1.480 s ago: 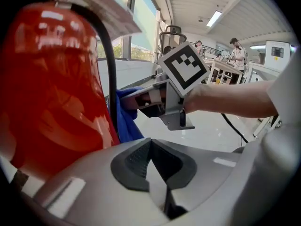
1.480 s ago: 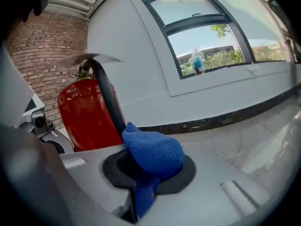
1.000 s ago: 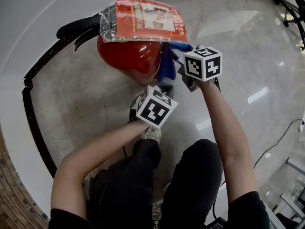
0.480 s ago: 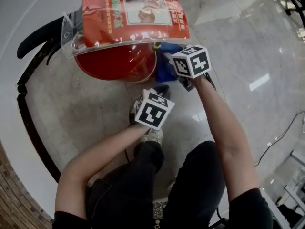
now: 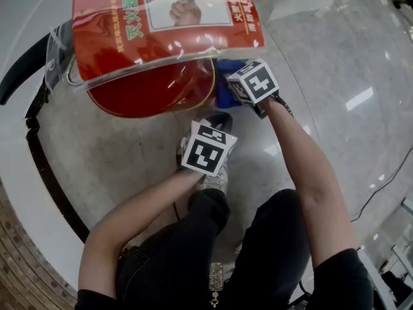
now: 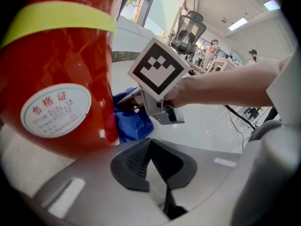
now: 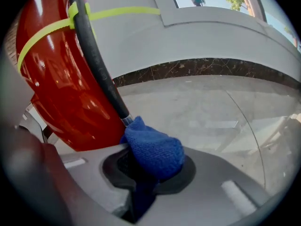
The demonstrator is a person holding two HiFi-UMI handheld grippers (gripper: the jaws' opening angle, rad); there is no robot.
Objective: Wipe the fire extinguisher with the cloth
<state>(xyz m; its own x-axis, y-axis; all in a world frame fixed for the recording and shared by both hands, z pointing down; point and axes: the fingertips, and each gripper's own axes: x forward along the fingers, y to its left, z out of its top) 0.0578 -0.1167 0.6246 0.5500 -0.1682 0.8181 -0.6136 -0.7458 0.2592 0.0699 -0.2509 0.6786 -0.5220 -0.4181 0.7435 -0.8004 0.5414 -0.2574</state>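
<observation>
The fire extinguisher [image 5: 155,92], where is it standing?

It is standing on the marble floor [image 5: 122,160], close to the floor's dark-bordered edge along the curved pale wall [image 7: 211,36]. In the head view a plastic-sleeved instruction card [image 5: 161,18] is lying over its top.

What is showing on its red body?

A black hose [image 7: 96,55] is running down its side and a yellow-green strap [image 7: 117,14] is circling it. A round white sticker [image 6: 55,111] is showing low on the body.

And the cloth [image 7: 155,149]?

The blue cloth is bunching out of the right gripper [image 7: 150,166], whose jaws are clamping it while standing only partly closed. Its tip is touching the hose's metal lower end, right beside the red body.

What is the left gripper [image 6: 155,166] doing?

Its jaws are pressing fully together with nothing between them. It is hovering just beside the extinguisher's lower body, nearer the person than the right gripper.

Who is holding the two grippers?

A person in dark trousers [image 5: 193,250] is reaching both bare forearms toward the extinguisher. One shoe [image 5: 216,181] is showing just below the left gripper's marker cube.
</observation>
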